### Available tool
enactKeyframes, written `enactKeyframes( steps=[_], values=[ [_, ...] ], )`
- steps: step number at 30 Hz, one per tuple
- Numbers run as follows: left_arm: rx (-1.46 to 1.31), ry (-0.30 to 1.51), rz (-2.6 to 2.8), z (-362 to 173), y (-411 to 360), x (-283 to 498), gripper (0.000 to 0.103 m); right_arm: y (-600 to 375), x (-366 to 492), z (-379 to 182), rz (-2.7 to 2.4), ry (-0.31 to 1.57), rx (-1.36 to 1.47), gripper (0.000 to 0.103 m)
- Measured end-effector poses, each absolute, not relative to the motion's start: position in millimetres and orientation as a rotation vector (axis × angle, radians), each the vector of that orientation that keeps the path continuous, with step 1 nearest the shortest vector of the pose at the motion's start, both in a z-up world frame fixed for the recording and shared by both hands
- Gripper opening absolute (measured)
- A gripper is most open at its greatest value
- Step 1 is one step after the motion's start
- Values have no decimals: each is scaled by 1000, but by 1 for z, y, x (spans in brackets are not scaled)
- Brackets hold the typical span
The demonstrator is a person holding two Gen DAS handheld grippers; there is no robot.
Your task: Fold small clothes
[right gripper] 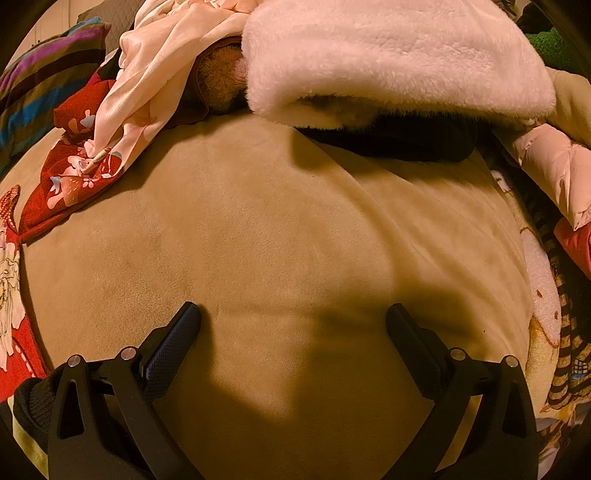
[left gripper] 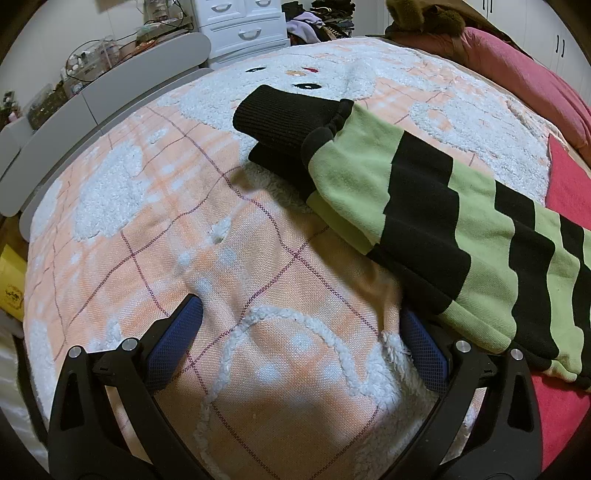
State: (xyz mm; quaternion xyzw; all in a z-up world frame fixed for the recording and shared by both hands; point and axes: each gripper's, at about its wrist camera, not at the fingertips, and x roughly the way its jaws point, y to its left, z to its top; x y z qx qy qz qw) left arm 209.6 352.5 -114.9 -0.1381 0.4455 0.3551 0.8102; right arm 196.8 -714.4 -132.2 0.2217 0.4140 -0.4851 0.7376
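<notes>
A peach checked blanket with white fleecy patches (left gripper: 229, 221) lies under my left gripper (left gripper: 301, 314), fingers apart. The folded green-and-black striped garment (left gripper: 436, 206) lies right, near it. My right gripper (right gripper: 293, 314) gapes above tan plush fabric (right gripper: 277, 221).

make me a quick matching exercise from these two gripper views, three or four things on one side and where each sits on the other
Things:
1. green and black striped knit garment
2. white plastic drawer unit
3. fluffy pink fleece blanket
4. red floral printed cloth

Places:
A. behind the bed, left wrist view
B. upper middle, right wrist view
C. left side, right wrist view
D. on the peach checked bedspread, right of the open left jaws

Pairs: 1-D, 2-A, 3-B, 4-C
</notes>
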Motion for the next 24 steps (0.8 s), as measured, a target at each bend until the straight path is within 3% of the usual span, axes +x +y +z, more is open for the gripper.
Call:
enactKeyframes(
  steps=[5,11,17,24],
  values=[
    [-287,962,760,-115,353,212,95,-716,178,-108,-1009,849,535,99],
    [-247,1009,671,-105,359,210,95,-590,96,5,-788,616,310,99],
    [-145,1015,581,-36,276,150,94,-394,40,44,-295,788,302,99],
    [-100,1000,189,10,128,50,94,-218,0,23,79,977,149,99]
  ],
)
